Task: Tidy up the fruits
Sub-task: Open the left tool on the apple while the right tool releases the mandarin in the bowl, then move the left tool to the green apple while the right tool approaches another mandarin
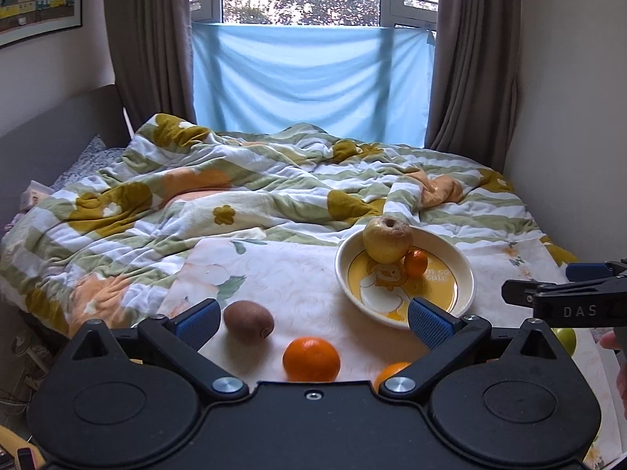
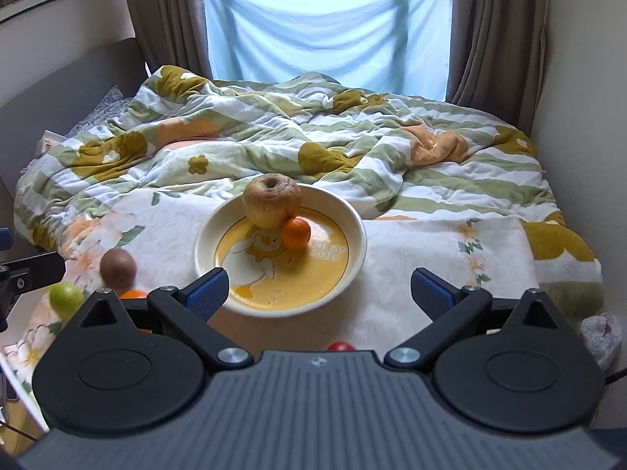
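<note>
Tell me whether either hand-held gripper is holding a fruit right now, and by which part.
Nothing is held. The left hand-held gripper and the right hand-held gripper are both open and empty.

Bare floral cloth [image 2: 431, 258] lies right of the plate [image 2: 354, 258], giving an unobstructed approach there. Inside the plate, the yellow apple [image 2: 271, 201] and small orange [image 2: 296, 233] crowd the far side; the near half is free. Left of the plate, the kiwi [image 1: 248, 322], large orange [image 1: 311, 358] and green fruit [image 2: 66, 299] stand near one another, narrowing passage.
</note>
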The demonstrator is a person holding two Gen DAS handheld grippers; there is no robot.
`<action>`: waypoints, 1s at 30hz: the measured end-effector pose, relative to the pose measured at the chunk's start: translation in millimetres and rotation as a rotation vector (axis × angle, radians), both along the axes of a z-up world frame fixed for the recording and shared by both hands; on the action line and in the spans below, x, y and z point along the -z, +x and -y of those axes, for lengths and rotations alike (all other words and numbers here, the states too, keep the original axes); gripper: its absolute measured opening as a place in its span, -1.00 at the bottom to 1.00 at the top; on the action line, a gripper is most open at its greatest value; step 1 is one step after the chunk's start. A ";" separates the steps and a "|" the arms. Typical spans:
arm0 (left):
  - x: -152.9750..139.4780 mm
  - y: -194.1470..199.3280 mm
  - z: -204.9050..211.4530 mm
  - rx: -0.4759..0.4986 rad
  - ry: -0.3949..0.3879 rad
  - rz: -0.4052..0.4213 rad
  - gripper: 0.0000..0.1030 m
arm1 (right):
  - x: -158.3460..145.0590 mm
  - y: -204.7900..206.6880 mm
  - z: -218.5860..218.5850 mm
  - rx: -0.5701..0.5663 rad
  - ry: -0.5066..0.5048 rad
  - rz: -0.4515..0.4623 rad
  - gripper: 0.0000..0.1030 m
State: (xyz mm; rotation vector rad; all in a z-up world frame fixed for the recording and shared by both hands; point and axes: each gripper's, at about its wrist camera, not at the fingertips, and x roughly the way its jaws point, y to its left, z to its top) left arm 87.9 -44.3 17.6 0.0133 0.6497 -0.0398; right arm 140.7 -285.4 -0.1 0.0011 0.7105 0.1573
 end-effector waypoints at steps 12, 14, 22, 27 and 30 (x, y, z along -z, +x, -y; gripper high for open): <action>22.0 -40.2 -29.8 -0.046 0.001 -0.035 1.00 | 5.4 -48.4 -16.8 -0.004 0.000 -0.027 1.00; 28.3 -45.4 -36.8 -0.051 0.007 -0.035 1.00 | 9.4 -54.8 -22.3 0.001 0.000 -0.037 1.00; 62.4 -37.8 -62.4 -0.041 0.048 -0.094 1.00 | 37.9 -77.8 -52.4 -0.007 -0.026 -0.080 1.00; 81.0 -21.8 -77.1 -0.032 0.082 -0.105 1.00 | 61.0 -86.0 -66.4 -0.004 -0.014 -0.125 1.00; 89.8 -10.9 -85.4 -0.018 0.101 -0.110 1.00 | 72.2 -88.4 -76.2 -0.004 -0.031 -0.145 1.00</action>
